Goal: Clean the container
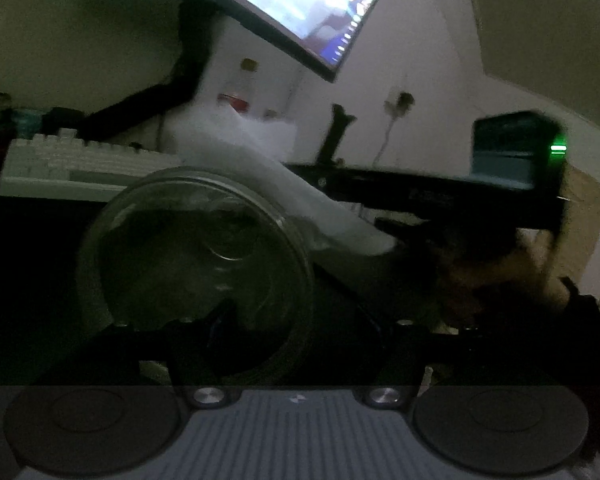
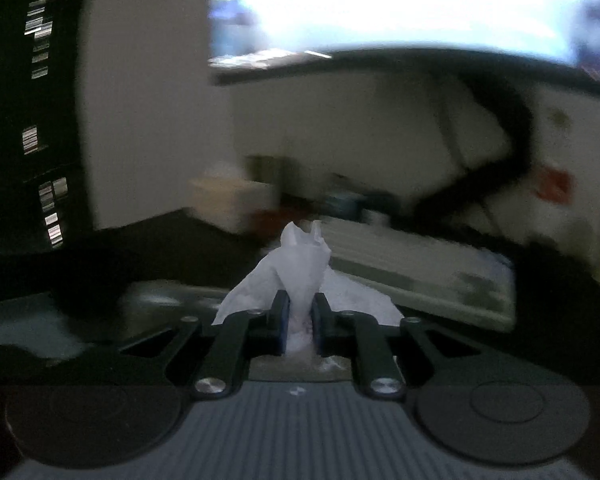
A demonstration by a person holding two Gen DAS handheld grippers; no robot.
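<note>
Tissue [image 2: 296, 268] is clamped between the narrow right gripper [image 2: 299, 322] pads, bunched end pointing away. Container [image 1: 196, 264] lies tilted, mouth toward the camera, between the half-spread left gripper [image 1: 260, 332] fingers; whether they touch it cannot be told. No legible writing.

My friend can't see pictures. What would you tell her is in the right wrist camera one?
The right gripper pinches a crumpled white tissue between its two fingers, in a dim, blurry room. Behind it lie a pale keyboard on a dark desk and a bright monitor overhead.
</note>
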